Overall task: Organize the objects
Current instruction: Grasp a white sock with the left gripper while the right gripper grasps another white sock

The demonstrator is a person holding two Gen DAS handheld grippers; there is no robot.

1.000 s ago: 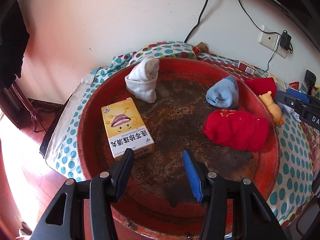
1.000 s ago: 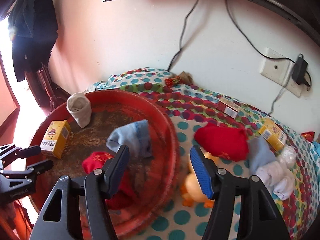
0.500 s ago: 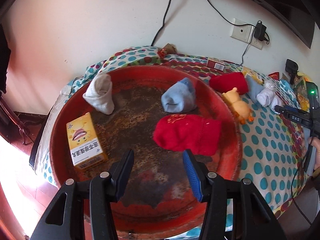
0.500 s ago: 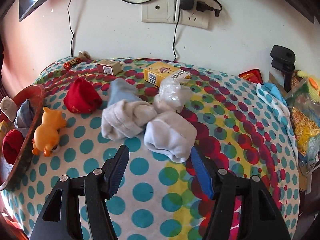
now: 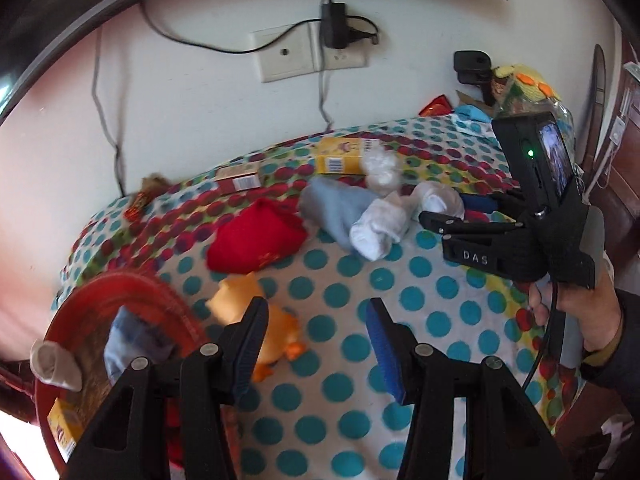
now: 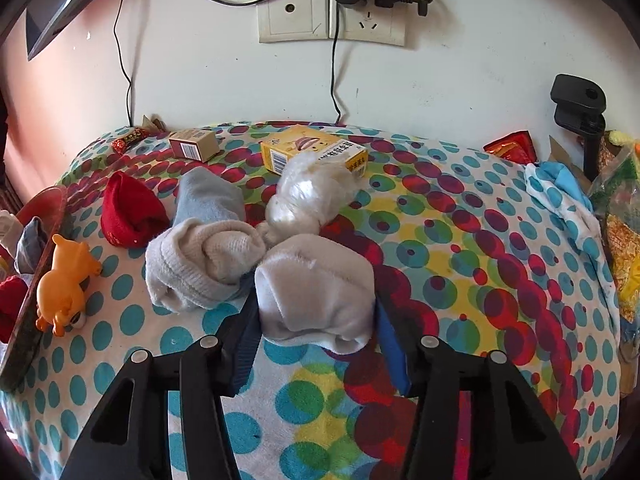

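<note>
My right gripper (image 6: pixel 316 312) is open with its jaws on both sides of a rolled white sock (image 6: pixel 316 288) on the dotted tablecloth; it also shows in the left wrist view (image 5: pixel 464 216). Beside that sock lie a grey-white sock (image 6: pixel 196 268), a blue sock (image 6: pixel 208 196), a red sock (image 6: pixel 132 216) and a plastic-wrapped bundle (image 6: pixel 304 192). My left gripper (image 5: pixel 316 332) is open and empty above the cloth, near an orange toy (image 5: pixel 276 332). The red tray (image 5: pixel 132 284) at the left holds a blue sock (image 5: pixel 132 340), a white sock (image 5: pixel 54 364) and a yellow box (image 5: pixel 64 420).
A yellow box (image 6: pixel 316 152) and a small brown box (image 6: pixel 194 144) lie at the back near the wall. A wall socket with a charger (image 6: pixel 348 4) is above. Snack bags (image 6: pixel 624 216) and a black clamp stand (image 6: pixel 580 108) crowd the right edge.
My left gripper swung right, from over the tray to over the cloth. My right gripper moved forward until its open jaws came around the white sock.
</note>
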